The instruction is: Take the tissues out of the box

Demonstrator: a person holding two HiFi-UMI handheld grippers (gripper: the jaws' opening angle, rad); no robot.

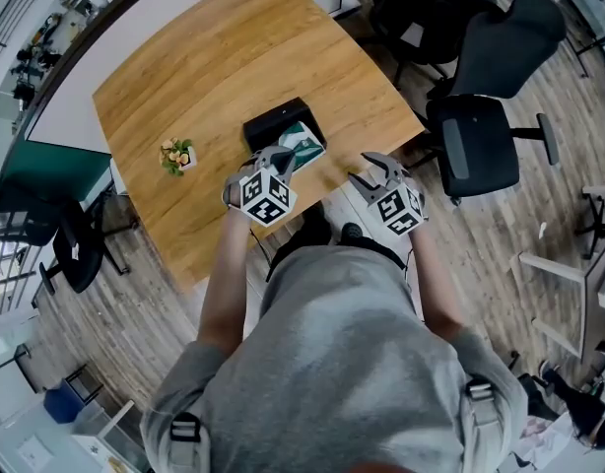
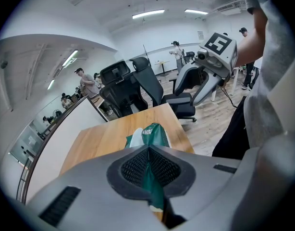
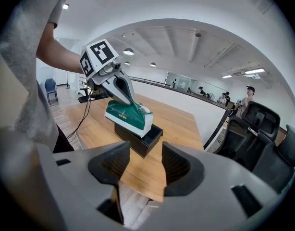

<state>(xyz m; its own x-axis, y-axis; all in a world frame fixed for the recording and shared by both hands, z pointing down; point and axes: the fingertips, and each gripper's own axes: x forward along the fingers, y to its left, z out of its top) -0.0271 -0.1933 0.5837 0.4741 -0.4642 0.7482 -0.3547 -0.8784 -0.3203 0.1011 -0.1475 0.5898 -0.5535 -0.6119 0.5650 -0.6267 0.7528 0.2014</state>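
A green and white tissue pack (image 3: pixel 129 116) hangs tilted above a black open box (image 3: pixel 138 138) on the wooden table (image 1: pixel 214 77). My left gripper (image 1: pixel 280 158) is shut on one end of the pack (image 1: pixel 304 148), and the green wrapper (image 2: pixel 152 177) shows pinched between its jaws. The pack's far end still dips toward the box (image 1: pixel 273 121). My right gripper (image 1: pixel 373 170) stands open with nothing between its fingers, held off the table's near edge to the right of the box.
A small potted plant (image 1: pixel 176 155) stands on the table left of the box. Black office chairs (image 1: pixel 480 116) stand beyond the table's right corner. A cable (image 3: pixel 85 114) hangs by the table's edge. People stand far off in the room.
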